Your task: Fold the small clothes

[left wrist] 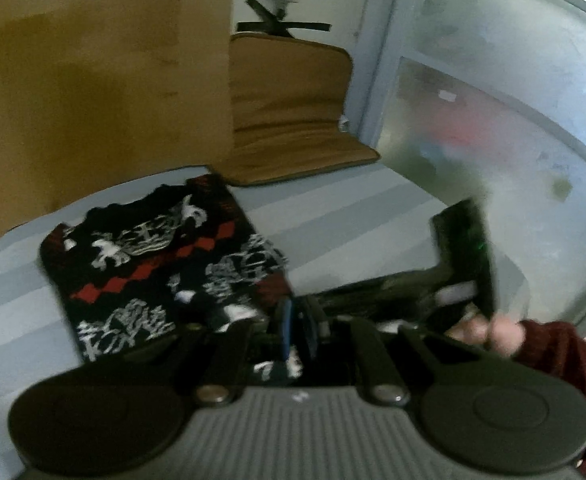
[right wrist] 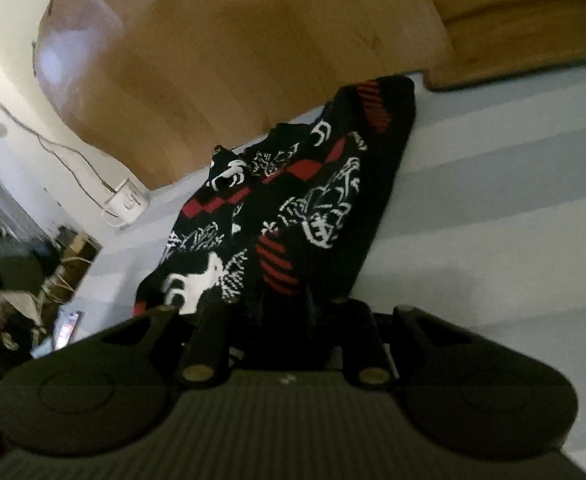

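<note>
Both claws nearly shut at black garment hem; brown cushion beyond.

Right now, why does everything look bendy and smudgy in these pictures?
Left wrist view: the fisheye lens curves the window frame, and the hand is smeared by motion. Right wrist view: the wooden board bulges, the patterned garment is soft, and the foreground is dim.
</note>
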Demonstrator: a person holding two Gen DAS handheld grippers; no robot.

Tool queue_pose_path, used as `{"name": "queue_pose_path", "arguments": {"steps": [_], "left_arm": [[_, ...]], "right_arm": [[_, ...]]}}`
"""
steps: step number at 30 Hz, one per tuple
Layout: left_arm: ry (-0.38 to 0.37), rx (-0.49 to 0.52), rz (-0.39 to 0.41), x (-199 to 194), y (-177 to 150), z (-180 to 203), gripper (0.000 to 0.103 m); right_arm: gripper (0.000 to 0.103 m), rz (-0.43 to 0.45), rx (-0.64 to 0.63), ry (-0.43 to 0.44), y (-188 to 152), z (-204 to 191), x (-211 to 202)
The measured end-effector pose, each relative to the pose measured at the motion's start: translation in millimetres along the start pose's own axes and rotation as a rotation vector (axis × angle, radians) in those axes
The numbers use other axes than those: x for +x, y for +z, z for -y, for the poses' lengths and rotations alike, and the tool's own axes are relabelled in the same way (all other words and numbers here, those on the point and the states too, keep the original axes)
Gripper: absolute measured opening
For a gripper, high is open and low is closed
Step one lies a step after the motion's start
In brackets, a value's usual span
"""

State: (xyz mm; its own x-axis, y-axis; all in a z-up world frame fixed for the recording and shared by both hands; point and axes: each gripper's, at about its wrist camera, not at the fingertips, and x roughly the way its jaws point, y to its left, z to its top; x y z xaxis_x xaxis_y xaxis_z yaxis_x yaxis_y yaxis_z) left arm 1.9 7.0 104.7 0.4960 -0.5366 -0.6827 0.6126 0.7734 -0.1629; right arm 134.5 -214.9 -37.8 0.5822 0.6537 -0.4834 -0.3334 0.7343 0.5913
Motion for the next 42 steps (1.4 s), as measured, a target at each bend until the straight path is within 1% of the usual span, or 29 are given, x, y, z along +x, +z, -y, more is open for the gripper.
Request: {"name": "queue_pose_path", "arguments": {"steps": [1,2,3,4,6,8,9,10,12,14,15,16,17,18,19,20,21,24,26,27,28,29,30,32,33,35,37,39,42], "left_arm": [[0.009,-0.016,0.003,-2.6,-4.5,-5.1,0.02],[0.019,-0.033,0.006,-5.0,-9.5,-10.7,0.028],[0.03,-0.049,0.017,-7.7,-15.6,-16.4,0.041],[0.039,-0.063,0.032,-10.3,-22.5,-21.7,0.045],[0.033,-0.102,0.039,-11.9,-34.5,-32.1,0.048],[0.01,-0.123,0.038,-9.3,-43.7,-34.1,0.061],[0.019,-0.117,0.04,-6.3,-48.2,-30.7,0.07],[0.04,-0.098,0.044,-3.0,-52.6,-25.6,0.076],[0.083,-0.042,0.038,6.2,-59.5,-12.8,0.076],[0.142,0.02,0.022,20.7,-65.1,-0.3,0.067],[0.172,0.045,0.009,28.4,-67.4,4.4,0.045],[0.198,0.063,-0.013,36.5,-68.8,7.6,0.015],[0.212,0.071,-0.039,43.0,-69.4,8.9,0.013],[0.208,0.071,-0.037,42.9,-69.1,9.5,0.013],[0.199,0.084,-0.016,36.6,-68.1,11.5,0.013],[0.201,0.114,0.017,26.2,-66.8,16.0,0.013],[0.219,0.157,0.061,12.7,-66.5,22.7,0.013],[0.294,0.316,0.188,-27.2,-69.1,46.4,0.013],[0.279,0.408,0.206,-41.4,-74.8,62.1,0.018],[0.248,0.44,0.191,-43.2,-79.3,69.5,0.024],[0.205,0.464,0.166,-41.9,-84.7,75.8,0.039],[0.158,0.493,0.13,-37.9,-91.8,81.8,0.044],[0.123,0.526,0.09,-32.7,-99.9,86.8,0.045],[0.105,0.566,0.032,-23.5,-112.4,89.5,0.048],[0.102,0.561,0.015,-20.8,-116.2,87.3,0.052],[0.079,0.502,0.003,-21.1,-115.3,77.2,0.054],[0.056,0.406,0.017,-26.6,-107.2,62.5,0.056],[0.038,0.302,0.041,-29.4,-97.1,45.4,0.057],[-0.005,0.102,0.041,-24.0,-81.4,16.9,0.057]], "right_arm": [[0.029,0.02,-0.006,0.006,0.1,1.3,-7.9],[0.034,0.032,-0.006,0.015,-0.2,2.4,-15.1],[0.036,0.039,-0.004,0.023,-1.8,0.9,-18.0],[0.036,0.045,-0.015,0.026,-3.0,-0.4,-21.7],[0.038,0.059,-0.052,0.02,-7.0,-7.9,-27.6],[0.039,0.068,-0.04,0.018,-3.0,-8.9,-18.7],[0.039,0.071,-0.026,0.016,0.2,-7.8,-16.2],[0.04,0.072,-0.01,0.012,3.2,-6.5,-13.4],[0.052,0.076,0.051,0.003,11.1,-0.3,-9.0],[0.064,0.073,0.131,0.006,19.3,8.9,-2.9],[0.064,0.062,0.162,0.007,24.6,12.8,2.6],[0.063,0.048,0.169,0.009,28.8,13.8,7.3],[0.059,0.022,0.153,0.008,34.1,11.8,15.4],[0.042,-0.016,0.123,0.0,38.6,7.8,24.6],[0.032,-0.042,0.103,-0.017,41.3,4.3,31.6],[0.018,-0.055,0.092,-0.015,42.8,0.8,34.3],[0.014,-0.05,0.096,0.029,45.0,-0.9,33.2],[0.012,0.079,0.161,0.237,47.4,3.5,8.7],[0.012,0.131,0.194,0.302,37.2,13.1,-3.0],[0.015,0.12,0.192,0.281,29.3,17.9,-3.1],[0.016,0.079,0.186,0.223,20.6,22.4,1.5],[0.019,0.01,0.178,0.127,9.9,28.3,9.6],[0.016,-0.029,0.178,0.068,1.3,34.8,13.2],[0.017,0.0,0.241,0.11,-6.3,48.8,0.8],[0.024,0.009,0.26,0.106,-5.3,51.4,-5.6],[0.036,0.061,0.213,0.063,-0.8,46.8,-21.1],[0.037,0.085,0.163,0.032,9.2,40.0,-28.8],[0.037,0.099,0.121,0.034,22.7,32.8,-29.9],[0.038,0.111,0.047,0.014,50.5,22.1,-17.2]]}}
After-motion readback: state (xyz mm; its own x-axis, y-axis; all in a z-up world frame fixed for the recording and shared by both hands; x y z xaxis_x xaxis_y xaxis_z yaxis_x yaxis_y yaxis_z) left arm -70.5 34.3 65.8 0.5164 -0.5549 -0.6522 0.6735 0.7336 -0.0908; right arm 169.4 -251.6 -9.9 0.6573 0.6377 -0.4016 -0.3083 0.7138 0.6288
